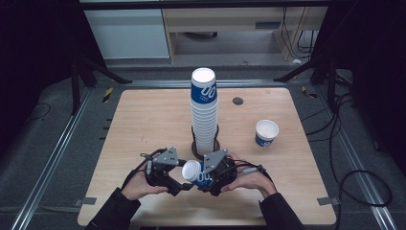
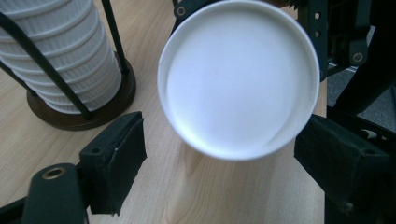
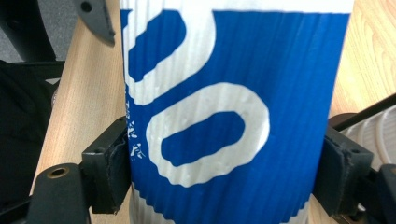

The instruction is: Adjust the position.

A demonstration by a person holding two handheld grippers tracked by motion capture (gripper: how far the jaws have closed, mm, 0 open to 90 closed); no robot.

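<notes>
While the high view takes in the whole bench, the two hand-held grippers are seen there only small, close together near the front edge. The right hand-held gripper is clenched on a blue-and-white paper cup, which is held on its side with its white bottom turned toward the left hand-held gripper. Just behind the cup, a tall stack of cups is seen standing in a dark wire holder, and a single cup stands upright well apart to the right.

From the right gripper view, the grip itself is made plain: both black pads are pressed against the ribbed wall of the cup, whose blue print with white loops is shown close up. A part of the holder is caught at the right edge.

From the left gripper view, the round white bottom of the cup is faced head-on, raised above the wood. The left hand-held gripper is released: its jaws stand wide, one to each side and lower than the cup, and no contact with it can be made out. The lower part of the stack and the holder's brown base are shown at the upper left.
</notes>
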